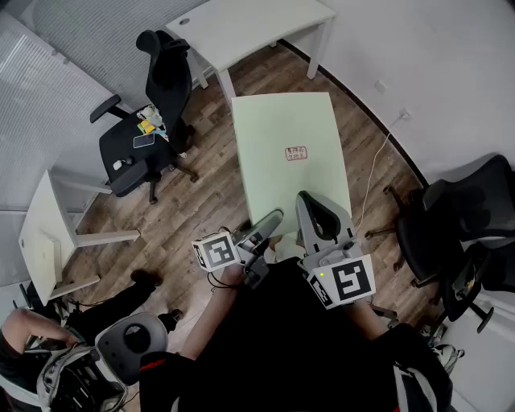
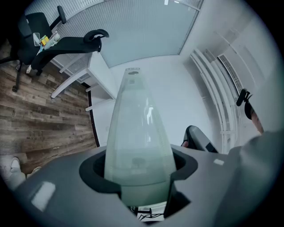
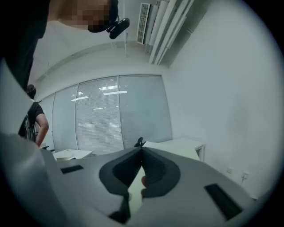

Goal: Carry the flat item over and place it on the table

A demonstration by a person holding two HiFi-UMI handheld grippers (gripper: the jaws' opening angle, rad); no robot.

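A pale green flat board (image 1: 282, 141) with a small red label (image 1: 296, 153) hangs level above the wooden floor, and both grippers hold it at its near edge. My left gripper (image 1: 272, 223) grips the near left corner. In the left gripper view the board (image 2: 137, 128) fills the gap between the jaws and runs away from the camera. My right gripper (image 1: 318, 211) clamps the near right part. In the right gripper view its jaws close to a point (image 3: 141, 151) over the board's thin edge (image 3: 134, 190).
A white table (image 1: 249, 24) stands beyond the board, and another white table (image 1: 39, 233) is at the left. A black office chair (image 1: 149, 121) carries small items; more black chairs (image 1: 467, 225) stand at the right. A person (image 1: 32, 338) crouches at the lower left. A cable (image 1: 374, 173) lies on the floor.
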